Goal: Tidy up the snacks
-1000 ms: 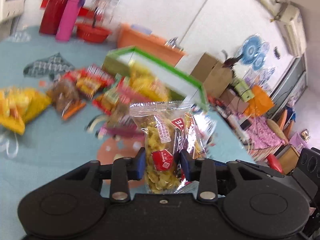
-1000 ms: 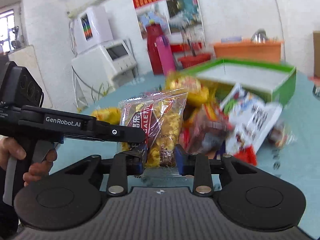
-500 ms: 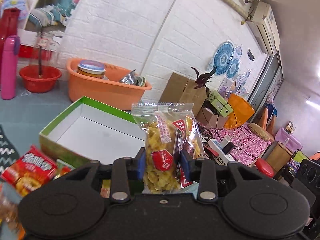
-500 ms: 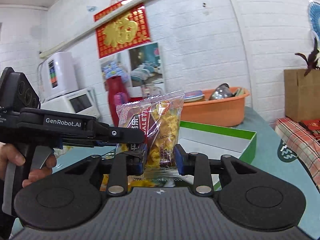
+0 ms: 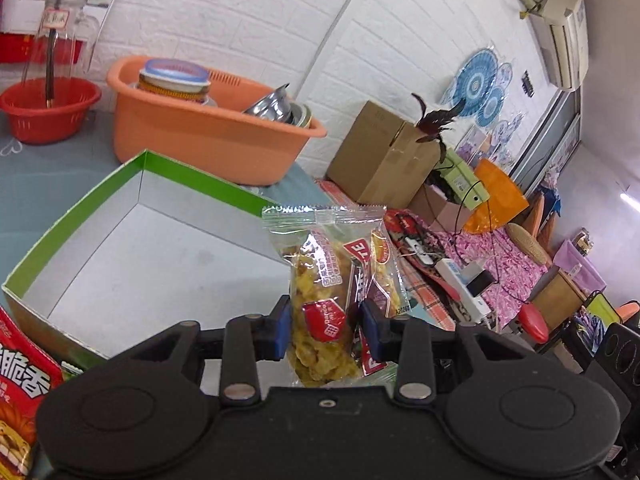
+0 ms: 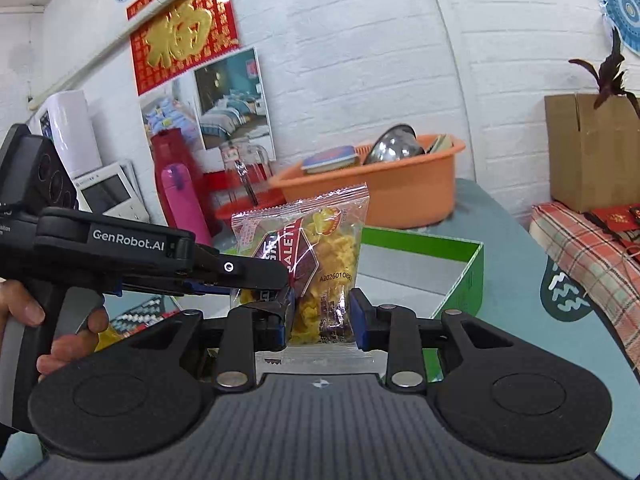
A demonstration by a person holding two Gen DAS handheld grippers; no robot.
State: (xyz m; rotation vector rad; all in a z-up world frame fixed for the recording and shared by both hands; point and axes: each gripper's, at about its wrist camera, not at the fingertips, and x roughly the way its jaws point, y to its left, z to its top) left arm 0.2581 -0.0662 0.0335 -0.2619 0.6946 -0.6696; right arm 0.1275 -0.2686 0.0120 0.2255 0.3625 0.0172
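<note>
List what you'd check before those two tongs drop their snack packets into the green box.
1. Left tongs have a packet: ok. The left packet stands upright between the pads, though the jaws have just been opening.
2. Right tongs have a packet: ok. The pads clamp the right packet.
3. Green box has room: ok. The floor that shows is bare.
4. Packets are over the box: cannot tell. Both views show it ahead and below.
5. Tongs are clear of each other: cannot tell. In the right view, the left pair overlaps the right packet.
</note>
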